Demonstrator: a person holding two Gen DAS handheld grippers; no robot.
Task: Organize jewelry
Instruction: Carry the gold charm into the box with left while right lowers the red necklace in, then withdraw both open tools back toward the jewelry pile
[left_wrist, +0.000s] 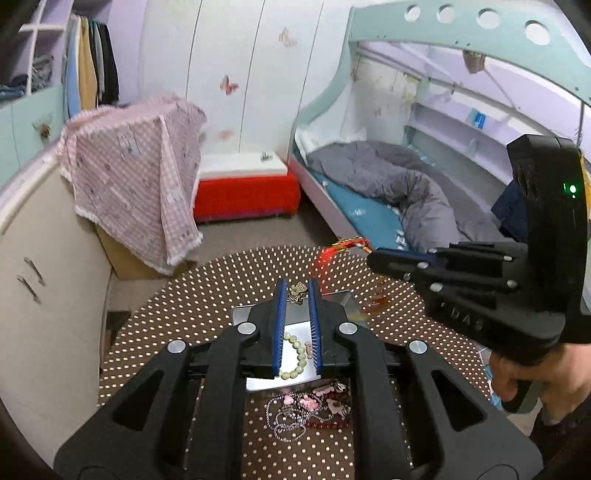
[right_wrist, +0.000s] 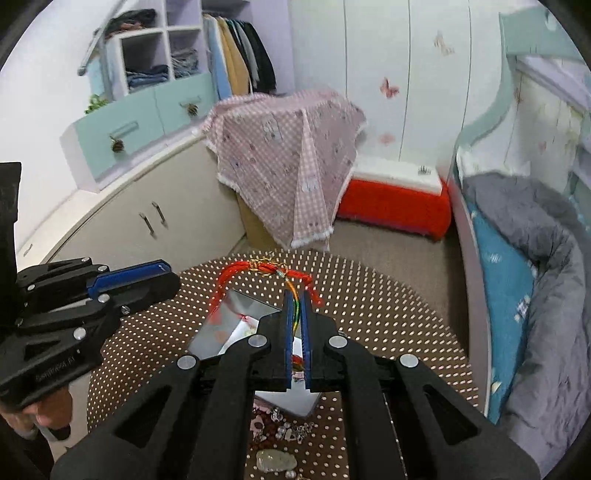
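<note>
Jewelry sorting over a mirrored tray on a dotted table.

We are observing a shiny tray (left_wrist: 258, 382) sitting on the brown polka-dot table (left_wrist: 177, 317); it is holding a pale green bead bracelet (left_wrist: 297, 356), and other contents are hidden by the fingers. A loose heap of jewelry (left_wrist: 310, 410) is lying on the table beside the tray's near edge. The left gripper (left_wrist: 297, 290) is pinching a small metallic trinket (left_wrist: 298, 291) at its fingertips above the tray, jaws narrow. The right gripper (right_wrist: 295, 295) is clamping a red braided cord bracelet (right_wrist: 258, 271), whose loop is hanging beyond the fingertips over the tray's far end; it appears blurred in the left view.
</note>
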